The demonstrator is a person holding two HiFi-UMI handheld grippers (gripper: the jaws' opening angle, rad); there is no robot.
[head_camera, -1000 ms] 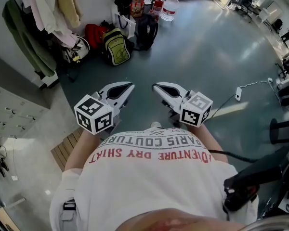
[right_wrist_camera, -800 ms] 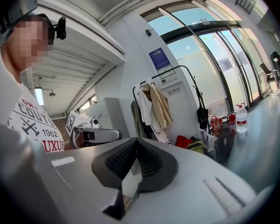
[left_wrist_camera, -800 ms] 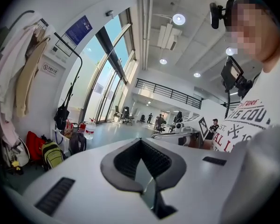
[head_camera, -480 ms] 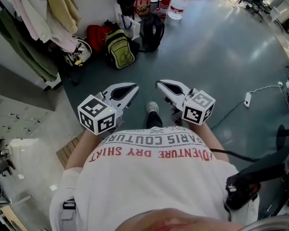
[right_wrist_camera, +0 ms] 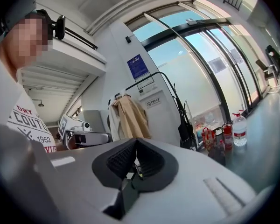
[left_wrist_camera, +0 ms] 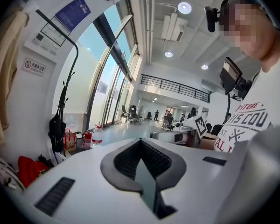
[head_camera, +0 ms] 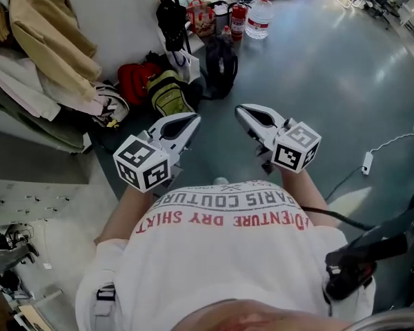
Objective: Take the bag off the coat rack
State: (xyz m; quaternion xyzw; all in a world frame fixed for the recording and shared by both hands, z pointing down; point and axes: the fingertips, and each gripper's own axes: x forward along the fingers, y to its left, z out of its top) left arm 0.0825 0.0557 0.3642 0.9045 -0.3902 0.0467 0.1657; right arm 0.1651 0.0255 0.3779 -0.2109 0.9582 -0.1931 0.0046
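Head view | black bag [head_camera: 171,23] hanging ahead-left | open floor [head_camera: 317,67] ahead-right

floor [head_camera: 317,67]: grey, glossy | wall [head_camera: 117,19]: white | windows [left_wrist_camera: 107,78]: tall | ceiling lights [left_wrist_camera: 184,7]: on

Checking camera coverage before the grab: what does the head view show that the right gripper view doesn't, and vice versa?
Only the head view: the red backpack and the yellow-green backpack on the grey floor. Only the right gripper view: the blue rectangular wall notice. Both: the black bag hanging on the thin black coat rack, the beige coat, the red fire extinguisher and the large clear water bottle.
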